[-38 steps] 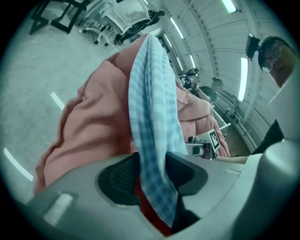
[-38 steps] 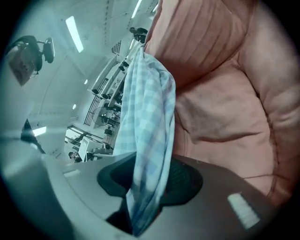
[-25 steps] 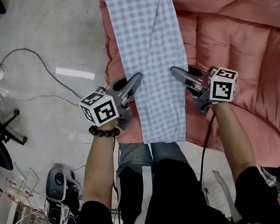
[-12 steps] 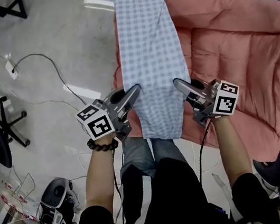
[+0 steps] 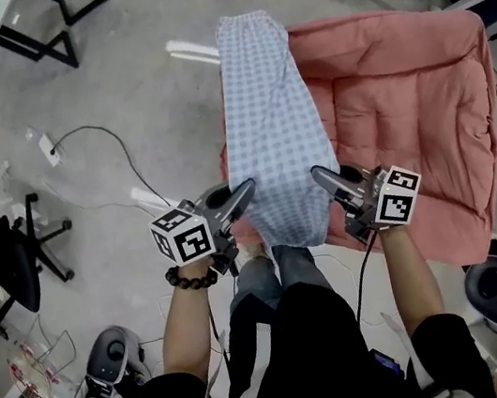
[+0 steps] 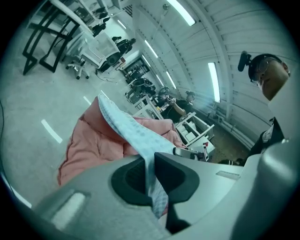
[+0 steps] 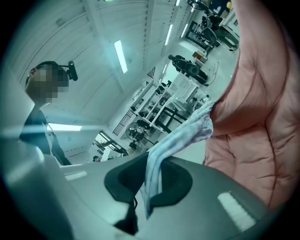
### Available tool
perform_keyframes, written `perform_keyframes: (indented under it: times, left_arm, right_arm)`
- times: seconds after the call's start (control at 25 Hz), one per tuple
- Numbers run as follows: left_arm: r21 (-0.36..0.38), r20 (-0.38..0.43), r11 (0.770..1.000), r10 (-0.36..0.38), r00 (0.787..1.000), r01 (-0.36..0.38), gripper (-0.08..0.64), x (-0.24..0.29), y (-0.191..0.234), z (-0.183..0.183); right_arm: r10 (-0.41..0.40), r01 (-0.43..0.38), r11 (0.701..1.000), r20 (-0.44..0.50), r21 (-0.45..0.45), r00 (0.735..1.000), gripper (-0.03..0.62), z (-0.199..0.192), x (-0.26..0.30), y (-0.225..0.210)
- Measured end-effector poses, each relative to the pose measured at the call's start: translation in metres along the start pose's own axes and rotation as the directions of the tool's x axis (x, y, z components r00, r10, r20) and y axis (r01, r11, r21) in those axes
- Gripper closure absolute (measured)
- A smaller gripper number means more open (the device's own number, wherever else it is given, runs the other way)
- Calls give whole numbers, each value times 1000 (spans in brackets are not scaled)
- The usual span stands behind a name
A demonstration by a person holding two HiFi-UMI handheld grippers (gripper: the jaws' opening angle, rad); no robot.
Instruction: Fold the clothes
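Grey concrete floor fills the head view, with a white cable trailing across it and a black office chair at the left edge. A pink quilt lies spread on the floor ahead of the person, to their right. The checked garment, pale blue and white, is drawn into one long narrow strip that runs away from the person above the quilt's left edge. Its near end sags in a shallow curve between the two grippers; whether its far end rests on the quilt or the floor cannot be told. The left gripper is clamped on the left corner of the near edge: its own view shows the cloth pinched between the closed jaws, with a short tail hanging below them. The right gripper is likewise clenched on the right corner, with the cloth bunched between its jaws. Both grippers point forward and inward, well apart, at about the same height. A marker cube sits on the left gripper and another cube on the right. A dark bead bracelet circles the left wrist.
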State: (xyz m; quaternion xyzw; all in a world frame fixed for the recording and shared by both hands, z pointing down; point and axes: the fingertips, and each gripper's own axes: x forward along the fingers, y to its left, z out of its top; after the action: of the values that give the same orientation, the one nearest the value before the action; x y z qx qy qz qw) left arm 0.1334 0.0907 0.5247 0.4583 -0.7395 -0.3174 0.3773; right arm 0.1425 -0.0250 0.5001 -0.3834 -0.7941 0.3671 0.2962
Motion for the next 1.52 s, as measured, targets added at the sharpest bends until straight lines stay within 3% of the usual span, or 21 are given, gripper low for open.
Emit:
perform_keyframes:
  times: [0.2,0.6,0.8,1.12,1.32,1.52]
  left_arm:
    - [154,-82,988,31,996,-18,538,-25,-34,2]
    - [219,-123,974,-29,992,56,538,-90,-105,2]
    - [258,-148,964,-21,989,60,537,-114,-130,-1]
    - [372,-104,920,-95,990,127,537,-159,-195,32]
    - [468,-97,875,-89,991,125,537,-175,-229,52]
    - [505,-88,855,-87,992,120,537,-182,-251,58]
  right_arm:
    - [-17,19,998,24,-62,1000,575,-2,-8,43]
    - [-58,66,982,51,-178,997,575,-12,-23,136]
    - [-63,72,978,51,-196,997,575,-24,-30,169]
    - [6,34,956,136,-290,991,575,-9,-39,249]
    - [14,48,921,155,-386,988,575,10,-44,285]
    - [13,65,898,175,-435,984,575,20,-53,309]
